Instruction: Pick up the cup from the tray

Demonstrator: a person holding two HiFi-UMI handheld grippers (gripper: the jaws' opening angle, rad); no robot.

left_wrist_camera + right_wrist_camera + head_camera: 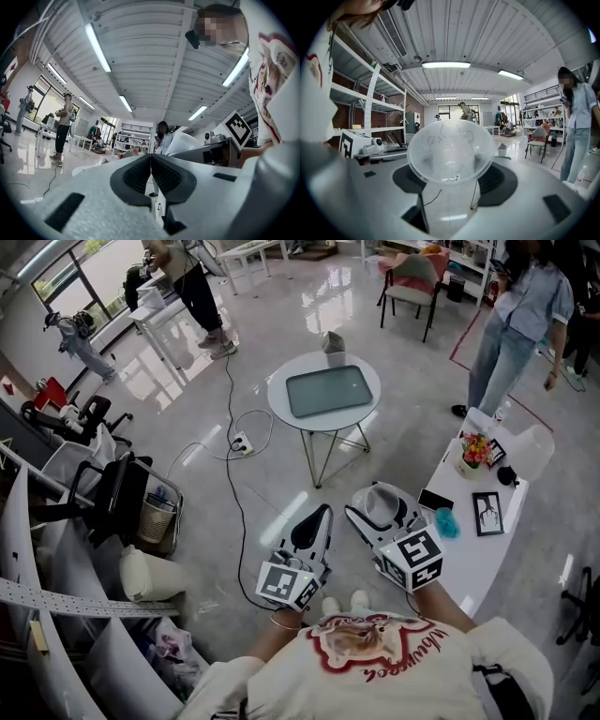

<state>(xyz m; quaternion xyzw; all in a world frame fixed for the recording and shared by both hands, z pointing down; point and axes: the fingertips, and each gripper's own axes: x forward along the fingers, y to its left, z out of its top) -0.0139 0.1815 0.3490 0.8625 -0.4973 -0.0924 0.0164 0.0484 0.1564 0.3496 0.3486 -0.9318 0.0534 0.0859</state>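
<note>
While clamped between right gripper (451, 183) fingers (504, 180), clear cup (450, 147) sits well apart from tray (328, 390) on round bench (279, 407); left gripper (151, 169) fingers pressed together.

Round white table (278, 399), sited well ahead of the left gripper (324, 509): grey tray (328, 390) laid centrally. Long white table (461, 551), just beside the right gripper (372, 502): flower pot (473, 454), framed picture (487, 514) and phone (436, 500) carried.
</note>
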